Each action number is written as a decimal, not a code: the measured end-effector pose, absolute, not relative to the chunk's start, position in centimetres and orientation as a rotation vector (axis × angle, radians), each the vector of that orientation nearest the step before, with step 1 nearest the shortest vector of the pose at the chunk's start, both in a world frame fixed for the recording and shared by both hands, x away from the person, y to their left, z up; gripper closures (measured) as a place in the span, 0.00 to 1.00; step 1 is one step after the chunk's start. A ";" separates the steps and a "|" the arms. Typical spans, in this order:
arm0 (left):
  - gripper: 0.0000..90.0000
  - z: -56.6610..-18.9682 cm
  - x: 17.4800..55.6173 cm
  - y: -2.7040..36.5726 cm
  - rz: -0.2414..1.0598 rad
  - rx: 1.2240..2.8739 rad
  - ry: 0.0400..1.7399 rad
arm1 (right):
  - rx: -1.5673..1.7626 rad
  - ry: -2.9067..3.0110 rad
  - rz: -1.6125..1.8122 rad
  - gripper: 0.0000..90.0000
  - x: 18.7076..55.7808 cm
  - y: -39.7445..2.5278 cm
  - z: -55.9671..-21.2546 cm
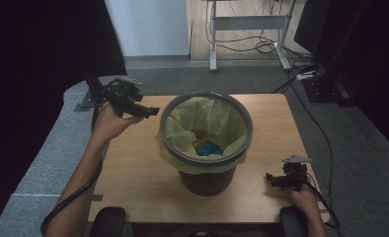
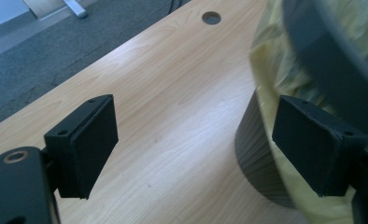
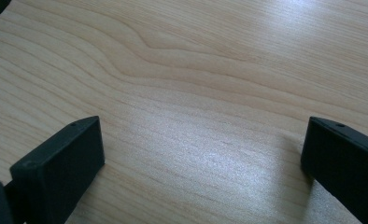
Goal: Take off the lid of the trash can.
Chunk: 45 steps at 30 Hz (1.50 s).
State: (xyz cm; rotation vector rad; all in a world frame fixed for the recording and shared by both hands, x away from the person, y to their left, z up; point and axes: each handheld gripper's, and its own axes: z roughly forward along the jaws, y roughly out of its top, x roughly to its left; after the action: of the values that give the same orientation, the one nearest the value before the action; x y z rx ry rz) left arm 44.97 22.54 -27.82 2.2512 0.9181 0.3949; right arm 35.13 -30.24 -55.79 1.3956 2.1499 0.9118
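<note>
Bin [image 1: 206, 143], centre frame, yellow liner [image 1: 190, 121] folded over rim. Left gripper [image 1: 150, 111], upper left, jaws spread, beside liner edge. Right gripper [image 1: 273, 179], lower right, jaws spread, low over bare table [image 1: 133, 168]. Step judged: approach to liner. Next: close on overhanging film.
</note>
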 end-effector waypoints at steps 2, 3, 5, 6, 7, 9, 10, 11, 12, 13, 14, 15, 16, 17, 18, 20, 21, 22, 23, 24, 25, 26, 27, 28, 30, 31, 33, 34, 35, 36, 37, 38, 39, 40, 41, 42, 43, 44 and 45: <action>0.16 -27.2 45.0 22.2 0.392 2.252 0.913 | 1.395 2.150 0.912 0.00 35.1 -30.2 -55.8; 0.16 -26.8 45.0 22.1 0.392 2.253 0.910 | 1.396 2.150 0.912 0.00 35.1 -30.2 -55.8; 0.16 -26.2 45.0 21.7 0.395 2.256 0.907 | 1.396 2.150 0.912 0.00 35.1 -30.2 -55.8; 0.16 -25.9 45.0 21.5 0.394 2.256 0.909 | 1.395 2.150 0.912 0.00 35.1 -30.2 -55.8; 0.17 -25.6 45.0 21.3 0.391 2.257 0.904 | 1.395 2.150 0.912 0.00 35.1 -30.2 -55.8; 0.17 -25.1 45.1 20.8 0.389 2.259 0.900 | 1.395 2.150 0.912 0.00 35.1 -30.2 -55.8; 0.17 -24.8 45.1 20.5 0.388 2.260 0.894 | 1.395 2.150 0.912 0.00 35.1 -30.2 -55.8; 0.18 -24.6 45.1 20.2 0.383 2.260 0.889 | 1.395 2.150 0.912 0.00 35.1 -30.2 -55.8; 0.18 -24.5 45.2 19.9 0.377 2.265 0.883 | 1.395 2.150 0.912 0.00 35.1 -30.2 -55.8; 0.19 -24.4 45.2 19.6 0.373 2.269 0.876 | 1.395 2.150 0.912 0.00 35.1 -30.2 -55.8; 0.19 -24.3 45.3 19.2 0.370 2.274 0.871 | 1.396 2.150 0.912 0.00 35.1 -30.2 -55.8; 0.20 -24.3 45.3 18.9 0.366 2.279 0.866 | 1.395 2.150 0.912 0.00 35.1 -30.2 -55.8; 0.20 -24.4 45.4 18.5 0.359 2.285 0.861 | 1.395 2.150 0.912 0.00 35.1 -30.2 -55.8; 0.20 -24.4 45.5 18.2 0.355 2.291 0.860 | 1.395 2.150 0.912 0.00 35.1 -30.2 -55.8; 0.22 -24.5 45.6 17.9 0.354 2.295 0.861 | 1.395 2.150 0.912 0.00 35.1 -30.2 -55.8; 0.26 -24.7 45.8 17.4 0.345 2.301 0.868 | 1.395 2.150 0.912 0.00 35.1 -30.2 -55.8; 0.27 -24.9 45.9 17.1 0.343 2.304 0.872 | 1.395 2.150 0.912 0.00 35.1 -30.2 -55.8; 0.30 -25.0 46.0 16.9 0.345 2.308 0.873 | 1.395 2.150 0.912 0.00 35.1 -30.2 -55.8; 0.33 -25.1 46.1 16.7 0.347 2.311 0.875 | 1.396 2.150 0.912 0.00 35.1 -30.2 -55.8; 0.38 -25.2 46.3 16.5 0.346 2.313 0.875 | 1.396 2.150 0.912 0.00 35.1 -30.2 -55.8; 0.41 -25.3 46.3 16.3 0.340 2.311 0.874 | 1.396 2.150 0.912 0.00 35.1 -30.2 -55.8; 0.43 -25.4 46.4 16.1 0.335 2.313 0.872 | 1.396 2.150 0.912 0.00 35.1 -30.2 -55.8; 0.46 -25.5 46.5 16.0 0.329 2.317 0.870 | 1.395 2.150 0.912 0.00 35.1 -30.2 -55.8; 0.49 -25.6 46.6 15.8 0.328 2.322 0.869 | 1.396 2.150 0.912 0.00 35.1 -30.2 -55.8; 0.54 -25.8 46.7 15.4 0.314 2.325 0.868 | 1.396 2.150 0.912 0.00 35.1 -30.2 -55.8; 0.58 -25.9 46.8 15.3 0.307 2.325 0.868 | 1.396 2.150 0.912 0.00 35.1 -30.2 -55.8; 0.64 -26.1 46.9 15.0 0.288 2.331 0.864 | 1.396 2.150 0.912 0.00 35.1 -30.2 -55.8; 0.67 -26.2 46.9 14.9 0.286 2.337 0.861 | 1.396 2.150 0.912 0.00 35.1 -30.2 -55.8; 0.69 -26.2 46.9 14.7 0.287 2.346 0.857 | 1.396 2.150 0.912 0.00 35.1 -30.2 -55.8; 0.71 -26.3 46.9 14.6 0.277 2.348 0.855 | 1.395 2.150 0.912 0.00 35.1 -30.2 -55.8; 0.74 -26.3 46.9 14.6 0.263 2.351 0.853 | 1.396 2.150 0.912 0.00 35.1 -30.2 -55.8; 0.77 -26.2 47.0 14.5 0.251 2.350 0.852 | 1.395 2.150 0.912 0.00 35.1 -30.2 -55.8; 0.81 -26.2 46.9 14.5 0.245 2.348 0.854 | 1.396 2.150 0.912 0.00 35.1 -30.2 -55.8; 0.82 -26.2 46.9 14.4 0.245 2.350 0.863 | 1.395 2.150 0.912 0.00 35.1 -30.2 -55.8; 0.83 -26.1 46.9 14.4 0.244 2.348 0.873 | 1.395 2.150 0.912 0.00 35.1 -30.2 -55.8; 0.83 -26.1 47.0 14.4 0.238 2.348 0.881 | 1.395 2.150 0.912 0.00 35.1 -30.2 -55.8; 0.84 -26.0 47.0 14.4 0.230 2.343 0.889 | 1.396 2.150 0.912 0.00 35.1 -30.2 -55.8; 0.84 -26.0 47.1 14.4 0.223 2.337 0.894 | 1.396 2.150 0.912 0.00 35.1 -30.2 -55.8; 0.84 -25.9 47.1 14.5 0.210 2.332 0.895 | 1.396 2.150 0.912 0.00 35.1 -30.2 -55.8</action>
State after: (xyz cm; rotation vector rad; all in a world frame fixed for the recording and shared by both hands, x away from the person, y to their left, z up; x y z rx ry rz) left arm 47.12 14.47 -25.91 2.3324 0.8953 0.2103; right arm 35.13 -30.24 -55.79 1.3957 2.1498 0.9119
